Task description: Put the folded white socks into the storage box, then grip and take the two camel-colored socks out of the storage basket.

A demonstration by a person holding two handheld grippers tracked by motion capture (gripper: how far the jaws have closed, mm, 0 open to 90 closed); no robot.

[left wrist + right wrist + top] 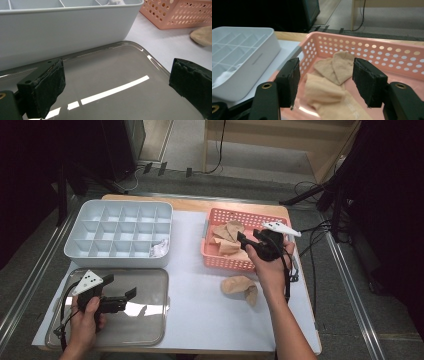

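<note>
A pink perforated basket (226, 263) (387, 57) at the right of the table holds several beige socks (227, 237) (324, 92). My right gripper (248, 239) (327, 67) hovers over them, open, with nothing pressed between its pads. Two more beige socks (240, 285) (203, 35) lie on the white mat in front of the basket. My left gripper (120, 286) (117, 75) stands open and empty over a clear grey lid (145, 320) (112, 65) at the front left.
A white compartment box (115, 261) (62, 32) (249, 62) sits at the back left, with a white bundle (160, 248) (224, 76) in its near right cell. Cables run along the table's right edge. White mat lies between lid and basket.
</note>
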